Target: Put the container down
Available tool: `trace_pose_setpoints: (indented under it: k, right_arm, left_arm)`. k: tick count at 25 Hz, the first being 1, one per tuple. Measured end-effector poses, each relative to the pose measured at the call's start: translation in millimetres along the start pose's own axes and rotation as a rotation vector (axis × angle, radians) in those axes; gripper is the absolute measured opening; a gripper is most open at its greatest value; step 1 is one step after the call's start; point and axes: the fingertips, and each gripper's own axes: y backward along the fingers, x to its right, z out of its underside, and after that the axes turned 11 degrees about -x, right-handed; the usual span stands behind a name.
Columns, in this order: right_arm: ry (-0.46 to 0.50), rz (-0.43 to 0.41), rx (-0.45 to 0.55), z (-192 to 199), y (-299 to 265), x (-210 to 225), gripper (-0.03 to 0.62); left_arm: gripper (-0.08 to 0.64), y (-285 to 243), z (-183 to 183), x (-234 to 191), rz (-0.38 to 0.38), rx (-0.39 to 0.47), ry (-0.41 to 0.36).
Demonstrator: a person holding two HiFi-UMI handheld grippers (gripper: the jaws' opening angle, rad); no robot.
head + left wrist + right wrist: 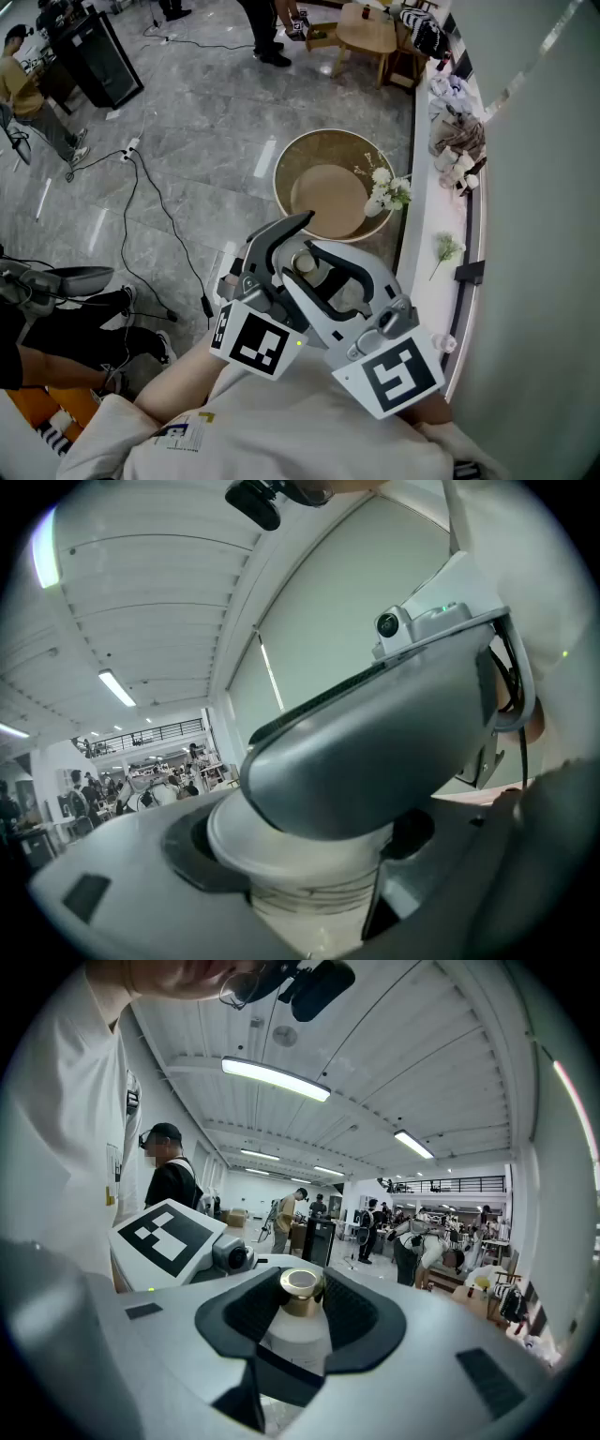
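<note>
A white container with a gold cap point(305, 264) is held up close to the person's chest, between both grippers. In the left gripper view its round white body point(281, 850) fills the gap between the jaws of my left gripper point(300, 878), which are spread wide and closed on it. The right gripper's grey body crosses over it there. In the right gripper view the gold cap point(301, 1288) stands just above the black pads point(361, 1312) of my right gripper point(300, 1314), closed on the neck. In the head view the left gripper point(298, 246) and right gripper point(330, 281) cross.
A round tan tub point(328, 178) with white flowers point(386, 192) at its rim stands on the grey floor straight ahead. A white ledge point(427, 272) with cloths and a flower sprig runs along the right. Cables point(141, 187) trail on the left. People stand around.
</note>
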Motion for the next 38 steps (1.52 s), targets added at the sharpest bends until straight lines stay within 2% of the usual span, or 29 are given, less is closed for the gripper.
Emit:
trace_pose_setpoints:
  k: [23,38]
  right_arm:
    - [-0.006,-0.030,0.007,22.3,10.8,18.5,0.140]
    - [0.019,-0.058,0.037,34.5,29.3,39.0,0.140]
  left_arm:
    - [0.367,-27.1,3.7,15.4,-0.010,-0.031,0.002]
    - [0.367,-52.3,-7.2,23.9,-0.074,-0.039,-0.007]
